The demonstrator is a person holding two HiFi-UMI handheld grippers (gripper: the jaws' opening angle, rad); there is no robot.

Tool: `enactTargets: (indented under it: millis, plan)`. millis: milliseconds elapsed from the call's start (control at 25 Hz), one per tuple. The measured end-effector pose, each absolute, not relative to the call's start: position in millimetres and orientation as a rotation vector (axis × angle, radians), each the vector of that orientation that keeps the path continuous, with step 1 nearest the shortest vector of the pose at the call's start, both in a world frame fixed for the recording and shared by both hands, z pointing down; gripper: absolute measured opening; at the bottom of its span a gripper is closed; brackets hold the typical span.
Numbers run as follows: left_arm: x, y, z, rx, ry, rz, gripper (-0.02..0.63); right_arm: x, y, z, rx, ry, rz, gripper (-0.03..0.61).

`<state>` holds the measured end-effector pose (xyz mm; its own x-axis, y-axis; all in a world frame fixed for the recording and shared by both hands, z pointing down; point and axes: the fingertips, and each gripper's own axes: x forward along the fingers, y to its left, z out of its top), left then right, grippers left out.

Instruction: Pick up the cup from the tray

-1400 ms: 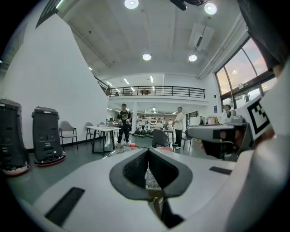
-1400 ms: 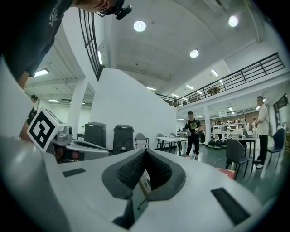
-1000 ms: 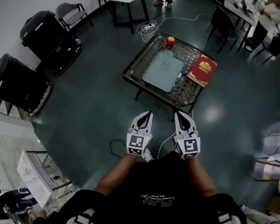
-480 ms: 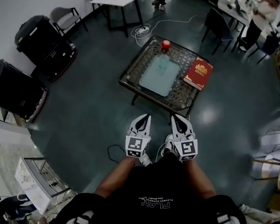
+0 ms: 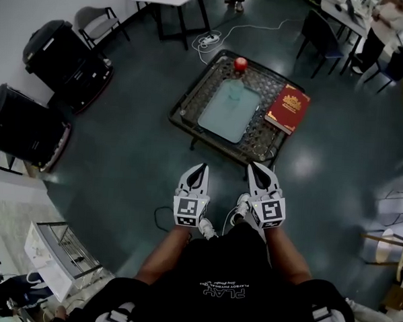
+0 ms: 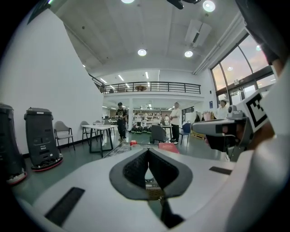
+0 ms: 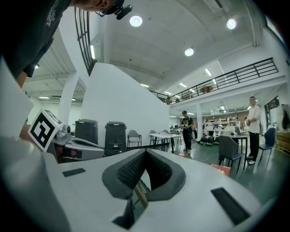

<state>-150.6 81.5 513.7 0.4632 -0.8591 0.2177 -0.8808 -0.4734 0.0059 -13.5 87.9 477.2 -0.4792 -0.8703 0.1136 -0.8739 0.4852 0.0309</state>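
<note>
A clear cup stands at the far end of a pale teal tray on a low dark table. It is faint in the head view, and I cannot make it out in either gripper view. Both grippers hang in front of my body, well short of the table and apart from it. The left gripper is shut, its tips meeting with nothing between them. The right gripper is likewise shut and empty. Both point roughly level toward the table.
A red apple sits at the table's far edge and a red book lies right of the tray. Black machines stand at the left; chairs, tables and people fill the far room. A cable lies by my feet.
The left gripper has shifted a little to the left in the head view, widening the gap between the two grippers. Both stay shut. The table sits much where it was.
</note>
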Motion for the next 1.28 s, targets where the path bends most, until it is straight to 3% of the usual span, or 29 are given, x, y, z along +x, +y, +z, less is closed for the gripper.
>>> enactTargets:
  millis: [1280]
  plan:
    - [-50.0, -28.5, 506.8, 2.489, -1.639, 0.358, 0.008, 70.1, -28.7, 485.7, 1.369, -2.736, 0.135, 0.008]
